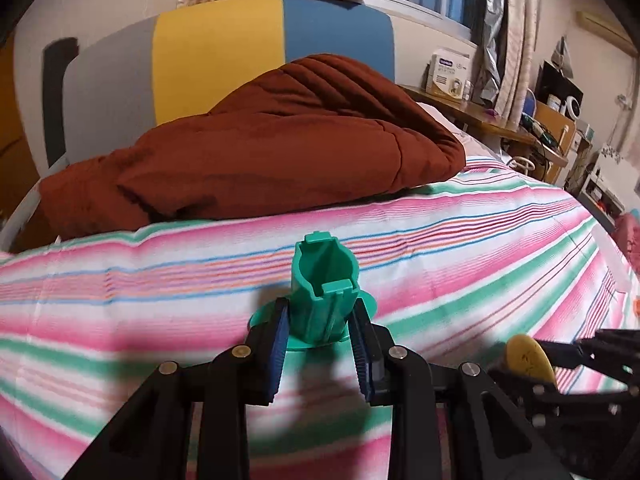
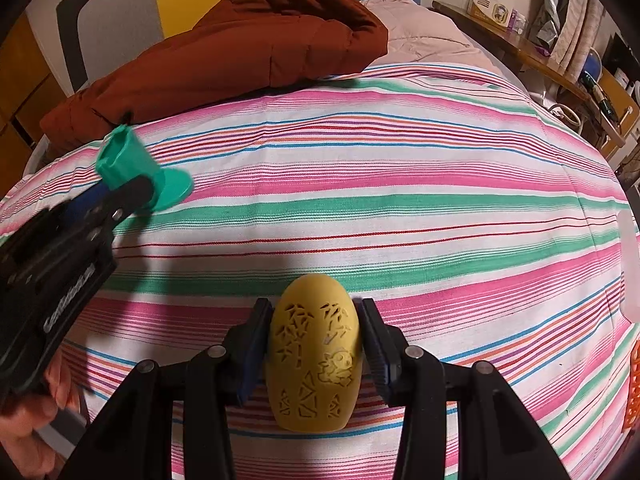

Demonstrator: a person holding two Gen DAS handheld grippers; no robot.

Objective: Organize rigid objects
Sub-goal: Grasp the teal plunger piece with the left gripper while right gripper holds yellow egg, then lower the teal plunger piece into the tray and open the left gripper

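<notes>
While left gripper point(image 1: 320, 320) clamps a green plastic flanged holder point(image 1: 324, 288), right gripper point(image 2: 316, 344) grips a yellow carved egg-shaped shell point(image 2: 314, 356) over a striped bedsheet point(image 2: 400, 200).

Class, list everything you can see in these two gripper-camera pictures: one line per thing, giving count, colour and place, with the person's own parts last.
green holder: one, teal, tubular with a round flange, gripped by the left gripper above the bedspread
egg: one, yellow, carved patterns, clamped by the right gripper
bedspread: one, pink, green and white stripes, covering the bed
quilt: one, rust brown, heaped at the far end
headboard: one, grey, yellow and blue panels, behind the quilt
basket: one, orange, at the right edge
left gripper: one, black, blue pads
right gripper: one, black, blue pads
hand: one, holding the left gripper
</notes>
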